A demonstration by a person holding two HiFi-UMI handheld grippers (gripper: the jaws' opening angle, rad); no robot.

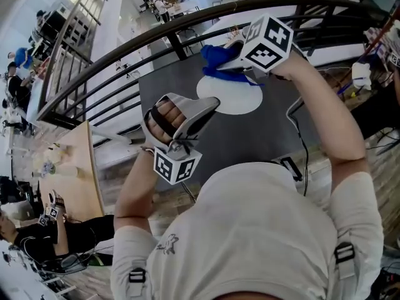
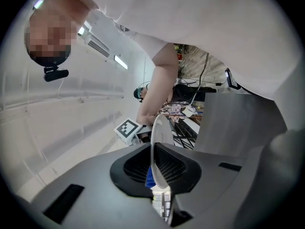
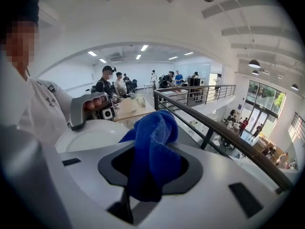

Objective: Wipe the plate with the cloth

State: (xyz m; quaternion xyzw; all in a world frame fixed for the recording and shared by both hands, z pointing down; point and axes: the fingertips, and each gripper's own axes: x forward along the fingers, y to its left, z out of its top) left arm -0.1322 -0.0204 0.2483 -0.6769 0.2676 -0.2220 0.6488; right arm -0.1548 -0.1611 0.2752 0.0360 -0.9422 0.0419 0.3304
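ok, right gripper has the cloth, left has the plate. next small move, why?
Probably drag the cloth across the plate toward the left gripper: the right gripper holds it at the plate's far rim, while the left gripper pinches the near rim.

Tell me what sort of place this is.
Probably a large open-plan workshop or lab, on a mezzanine: a black railing overlooks a lower floor, and people stand around a wooden table.

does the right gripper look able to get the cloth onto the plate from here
Probably yes. The right gripper, shut on the cloth, is right at the plate's edge with nothing between them. The left gripper holds the plate by its rim, leaving its face free.
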